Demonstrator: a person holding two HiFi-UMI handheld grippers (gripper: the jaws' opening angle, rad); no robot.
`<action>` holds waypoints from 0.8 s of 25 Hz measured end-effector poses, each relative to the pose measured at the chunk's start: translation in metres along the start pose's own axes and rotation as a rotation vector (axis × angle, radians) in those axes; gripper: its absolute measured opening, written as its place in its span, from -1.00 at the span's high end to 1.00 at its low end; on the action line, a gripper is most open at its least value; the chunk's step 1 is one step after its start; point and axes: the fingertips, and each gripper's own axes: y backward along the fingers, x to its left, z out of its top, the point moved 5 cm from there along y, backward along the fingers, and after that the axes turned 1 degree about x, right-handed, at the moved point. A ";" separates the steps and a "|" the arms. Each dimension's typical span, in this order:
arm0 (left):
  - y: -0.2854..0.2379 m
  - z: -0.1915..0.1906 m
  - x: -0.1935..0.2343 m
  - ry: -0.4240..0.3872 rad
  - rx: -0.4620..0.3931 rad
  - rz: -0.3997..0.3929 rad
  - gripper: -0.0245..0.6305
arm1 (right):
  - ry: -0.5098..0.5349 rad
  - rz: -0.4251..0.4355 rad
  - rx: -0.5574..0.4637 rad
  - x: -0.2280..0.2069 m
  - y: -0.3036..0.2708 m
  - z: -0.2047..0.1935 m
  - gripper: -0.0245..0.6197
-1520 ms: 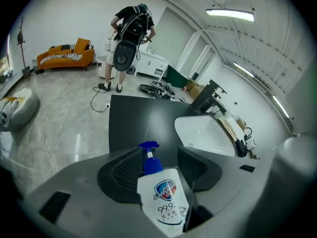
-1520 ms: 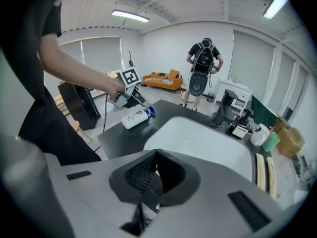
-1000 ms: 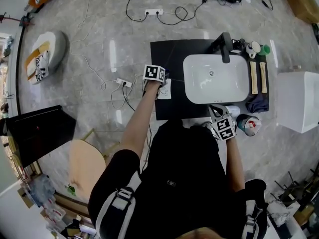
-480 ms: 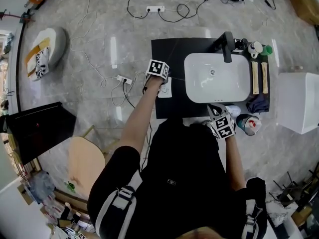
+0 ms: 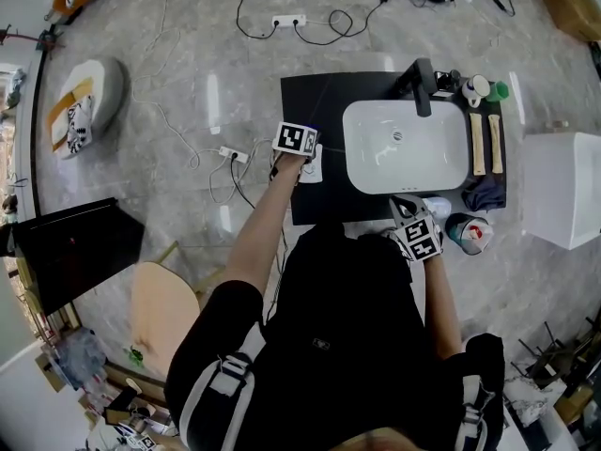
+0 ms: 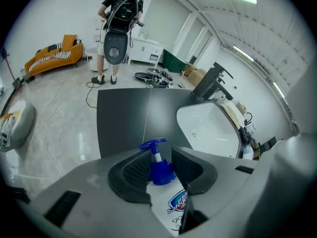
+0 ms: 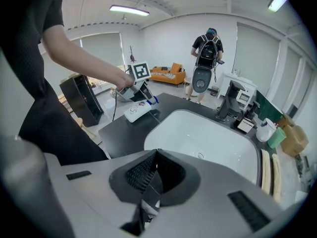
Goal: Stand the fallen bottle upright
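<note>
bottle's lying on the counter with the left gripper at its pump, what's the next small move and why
Probably tip the pump end upward, pivoting the bottle on its base. It lies flat on the counter. The left gripper has just been closing its jaws, and the blue collar sits between its pads, seemingly in contact. If the hold feels loose, squeeze firmer first.

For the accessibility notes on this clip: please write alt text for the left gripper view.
The left claw, its jaws just having closed further, grips the blue pump collar of a white soap bottle lying on a black counter. A white sink with a black faucet sits to the right; a person wearing a backpack stands far behind.
</note>
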 end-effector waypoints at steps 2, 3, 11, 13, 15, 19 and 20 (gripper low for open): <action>0.006 0.004 -0.001 0.001 -0.042 0.007 0.53 | -0.003 0.000 0.002 0.000 0.000 -0.003 0.74; 0.009 0.005 -0.001 0.000 -0.060 0.013 0.53 | -0.004 0.000 0.001 0.001 -0.001 -0.003 0.74; 0.032 0.004 -0.002 0.023 -0.137 0.034 0.54 | 0.008 0.002 -0.023 0.006 0.001 0.005 0.74; 0.035 0.004 -0.002 0.025 -0.144 0.034 0.55 | 0.011 0.003 -0.026 0.007 0.002 0.005 0.74; 0.038 0.005 -0.004 0.025 -0.151 0.035 0.55 | 0.011 0.003 -0.027 0.007 0.002 0.004 0.74; 0.047 0.007 -0.005 0.008 -0.168 0.038 0.56 | 0.010 0.000 -0.032 0.009 0.003 0.002 0.74; 0.050 0.008 -0.006 0.004 -0.176 0.038 0.56 | 0.011 -0.002 -0.032 0.009 0.004 0.002 0.74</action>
